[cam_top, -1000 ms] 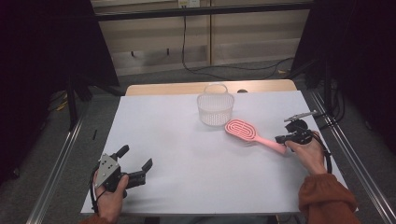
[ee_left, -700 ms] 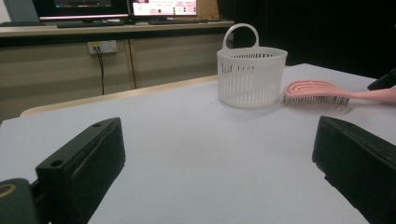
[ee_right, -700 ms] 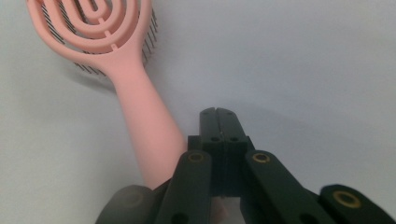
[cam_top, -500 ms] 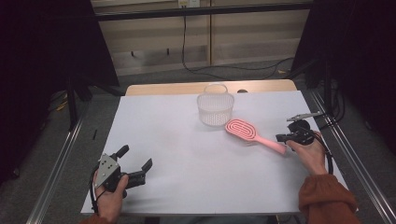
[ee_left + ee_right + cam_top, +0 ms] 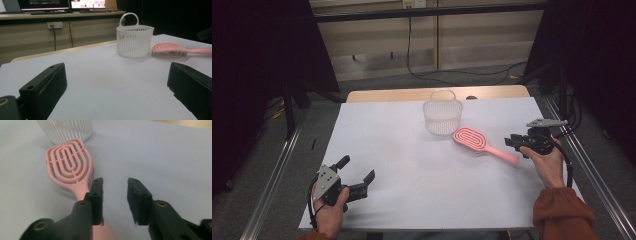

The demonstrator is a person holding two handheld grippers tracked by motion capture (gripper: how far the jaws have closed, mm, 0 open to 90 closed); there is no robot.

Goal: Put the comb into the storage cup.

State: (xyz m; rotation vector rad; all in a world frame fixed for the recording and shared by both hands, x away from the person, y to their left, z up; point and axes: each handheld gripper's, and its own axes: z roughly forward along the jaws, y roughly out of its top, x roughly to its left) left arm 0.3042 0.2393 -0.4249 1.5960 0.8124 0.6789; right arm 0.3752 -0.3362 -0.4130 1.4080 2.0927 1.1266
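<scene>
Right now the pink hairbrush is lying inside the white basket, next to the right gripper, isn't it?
Not quite. The pink hairbrush is lying on the table beside the white basket, not inside it. The high view shows this. Its handle does reach toward the right gripper, whose jaws have just been opening with nothing between them.

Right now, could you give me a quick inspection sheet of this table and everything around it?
Surface: white table top, bare.
Job's things: pink plastic hairbrush lying flat; white slotted plastic basket upright beside its head.
Clutter: nothing seen.
Grippers: left tongs open, nothing between them; right tongs have just been opening, the brush handle beside one jaw, not gripped.
Cables: black cable looping from the right tongs.
Surroundings: dark curtains, wall cables, monitors behind.
</scene>
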